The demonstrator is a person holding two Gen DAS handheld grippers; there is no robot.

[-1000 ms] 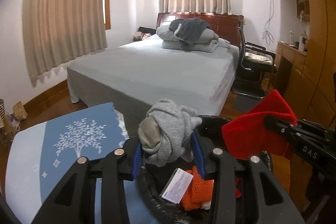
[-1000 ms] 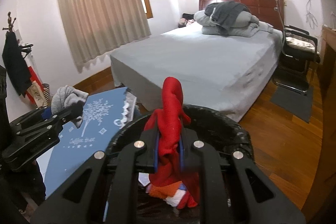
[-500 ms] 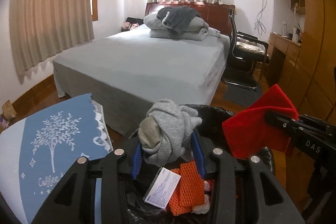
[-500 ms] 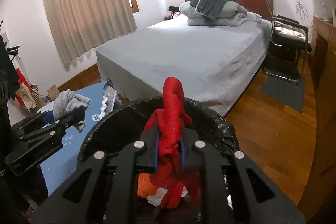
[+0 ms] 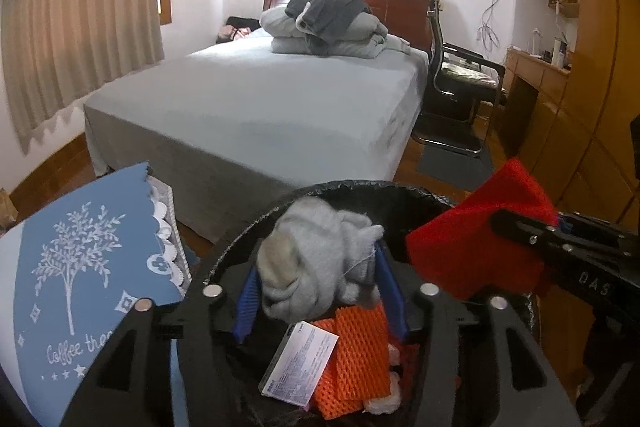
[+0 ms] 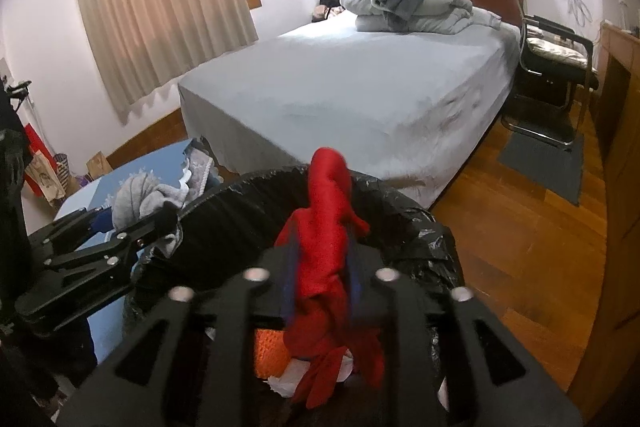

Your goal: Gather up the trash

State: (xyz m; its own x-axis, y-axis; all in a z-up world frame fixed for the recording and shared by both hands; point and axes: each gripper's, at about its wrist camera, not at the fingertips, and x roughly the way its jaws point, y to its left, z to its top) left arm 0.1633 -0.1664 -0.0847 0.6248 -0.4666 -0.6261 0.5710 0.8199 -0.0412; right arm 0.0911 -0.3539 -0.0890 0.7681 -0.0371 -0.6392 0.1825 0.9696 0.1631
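Note:
A black-lined trash bin [image 5: 360, 187] sits right below both grippers, with an orange net [image 5: 360, 355] and a printed card [image 5: 300, 363] inside. My left gripper [image 5: 317, 261] is over the bin's left side with a balled grey sock [image 5: 320, 247] between its blue pads. Its jaws are opening, and the sock still fills the gap and touches both pads. My right gripper [image 6: 322, 263] hangs over the bin [image 6: 400, 203] with a red cloth [image 6: 328, 223] between its jaws. Those jaws are opening too, and the blurred cloth hangs loose with blue pad showing on each side.
A table with a blue tree-print cloth [image 5: 80, 259] stands left of the bin. Behind it is a grey bed [image 5: 280, 99] with folded bedding. A black chair [image 5: 460, 79], a dark mat and wooden cabinets [image 5: 580, 107] line the right side over the wood floor [image 6: 520, 247].
Both grippers have sunk and moved forward over the bin, so more of its inside shows. Both pairs of jaws stand wider than before. The red cloth has gone slack and blurred.

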